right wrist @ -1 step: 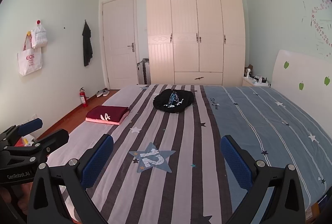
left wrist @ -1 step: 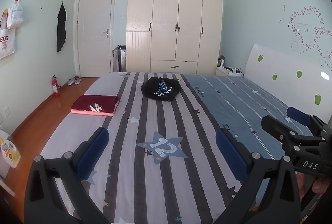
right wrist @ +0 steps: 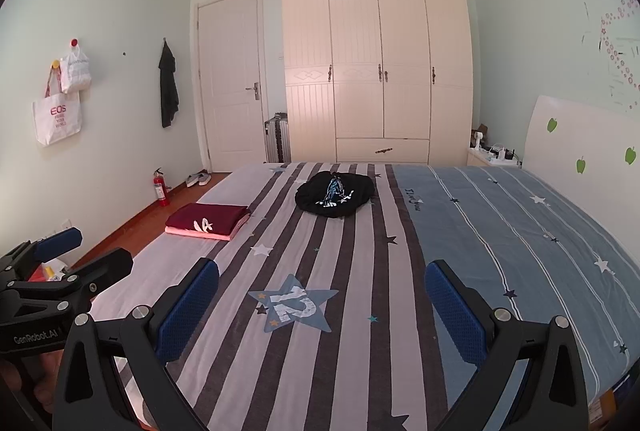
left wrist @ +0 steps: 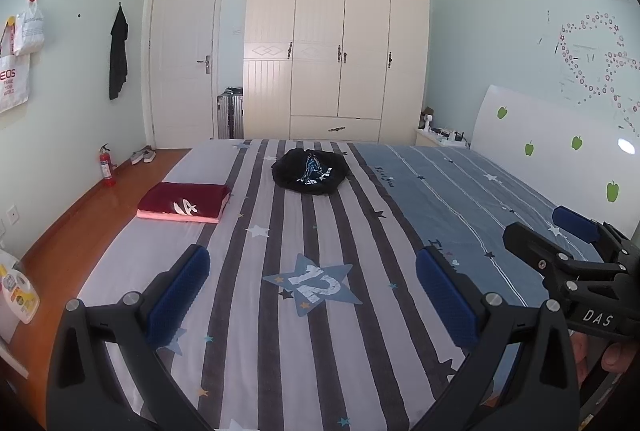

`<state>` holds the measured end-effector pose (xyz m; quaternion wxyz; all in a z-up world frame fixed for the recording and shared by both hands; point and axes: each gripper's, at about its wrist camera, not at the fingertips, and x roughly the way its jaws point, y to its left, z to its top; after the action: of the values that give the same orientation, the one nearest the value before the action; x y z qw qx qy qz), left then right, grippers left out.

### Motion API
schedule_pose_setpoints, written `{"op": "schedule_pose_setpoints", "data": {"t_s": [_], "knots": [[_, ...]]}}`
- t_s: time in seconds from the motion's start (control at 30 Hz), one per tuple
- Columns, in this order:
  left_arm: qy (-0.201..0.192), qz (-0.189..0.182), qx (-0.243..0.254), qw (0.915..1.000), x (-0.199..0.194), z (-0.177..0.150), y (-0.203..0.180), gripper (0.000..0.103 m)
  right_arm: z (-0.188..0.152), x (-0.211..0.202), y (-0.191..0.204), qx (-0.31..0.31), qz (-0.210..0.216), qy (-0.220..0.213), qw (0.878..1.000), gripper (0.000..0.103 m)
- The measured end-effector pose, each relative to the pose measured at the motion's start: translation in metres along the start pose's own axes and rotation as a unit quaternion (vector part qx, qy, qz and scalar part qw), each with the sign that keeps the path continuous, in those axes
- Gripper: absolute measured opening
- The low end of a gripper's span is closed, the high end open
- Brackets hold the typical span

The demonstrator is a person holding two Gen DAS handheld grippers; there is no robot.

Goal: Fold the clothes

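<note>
The bed (left wrist: 460, 199) stretches ahead of both your claws, its striped cover giving a flat place to lay cloth out. Far ahead of your left claw (left wrist: 312, 295), near the bed's far edge, the black garment (left wrist: 308, 177) sits bunched in a heap, so it wants spreading. Ahead and left of that claw, the folded maroon and pink stack (left wrist: 184, 202) lies squared near the bed's side, out of the working middle. Your right claw (right wrist: 322, 305) hovers alongside; both are spread wide, gripping nothing.
</note>
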<state>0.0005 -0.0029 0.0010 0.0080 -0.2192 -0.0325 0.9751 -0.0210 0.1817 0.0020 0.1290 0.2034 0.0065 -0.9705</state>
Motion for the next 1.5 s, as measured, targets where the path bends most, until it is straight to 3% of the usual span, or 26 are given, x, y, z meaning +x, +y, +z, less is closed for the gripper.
{"op": "schedule_pose_setpoints", "data": {"t_s": [0.3,1.5], "knots": [[-0.006,-0.006,-0.004,1.0,-0.004,0.004,0.013,0.102,-0.001,0.002,0.0,-0.002,-0.002,0.0,1.0,0.102],[-0.007,0.008,-0.004,0.9999,-0.003,0.0,0.002,0.102,0.0,-0.001,0.002,0.0,0.003,-0.004,1.0,0.102]]}}
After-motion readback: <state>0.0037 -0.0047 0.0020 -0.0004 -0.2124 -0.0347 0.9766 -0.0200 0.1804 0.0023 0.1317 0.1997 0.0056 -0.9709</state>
